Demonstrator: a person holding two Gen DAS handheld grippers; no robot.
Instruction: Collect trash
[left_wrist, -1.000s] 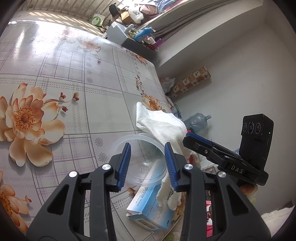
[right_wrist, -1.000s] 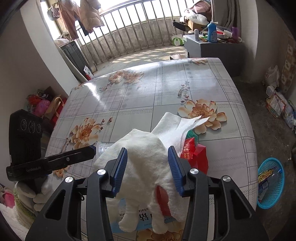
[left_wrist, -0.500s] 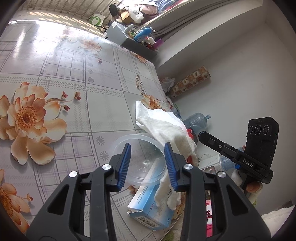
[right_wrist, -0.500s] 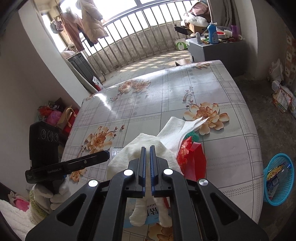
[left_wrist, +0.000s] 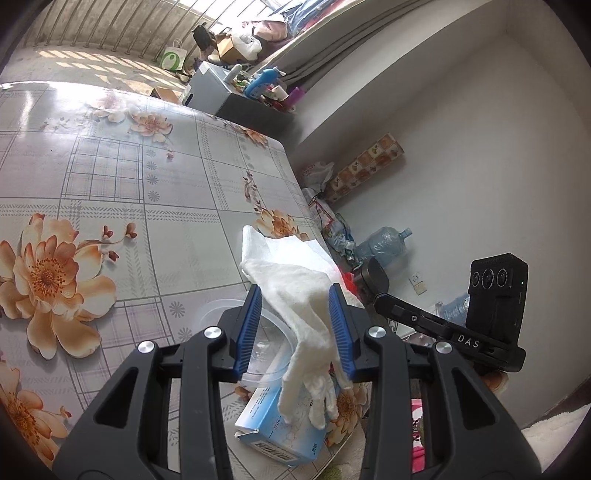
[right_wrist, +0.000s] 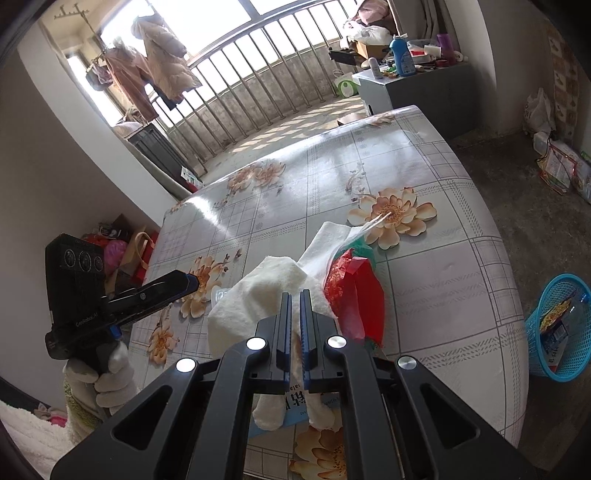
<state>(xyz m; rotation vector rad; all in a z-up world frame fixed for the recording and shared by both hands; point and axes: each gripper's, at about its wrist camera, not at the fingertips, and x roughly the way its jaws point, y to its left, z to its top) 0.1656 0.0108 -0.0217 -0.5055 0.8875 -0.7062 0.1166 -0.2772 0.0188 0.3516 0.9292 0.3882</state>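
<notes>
The right claw (right_wrist: 294, 314) pinches the white glove (right_wrist: 255, 295) above the table (right_wrist: 424, 266) — lifted clear, probably bound for the blue basket (right_wrist: 557, 325); the left claw (left_wrist: 295, 325) waits spread wide.

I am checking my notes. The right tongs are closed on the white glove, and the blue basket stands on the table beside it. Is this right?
Not quite. The right tongs are closed on the white glove, but the blue basket stands on the floor beyond the table edge, not on it. The right wrist view shows this.
</notes>
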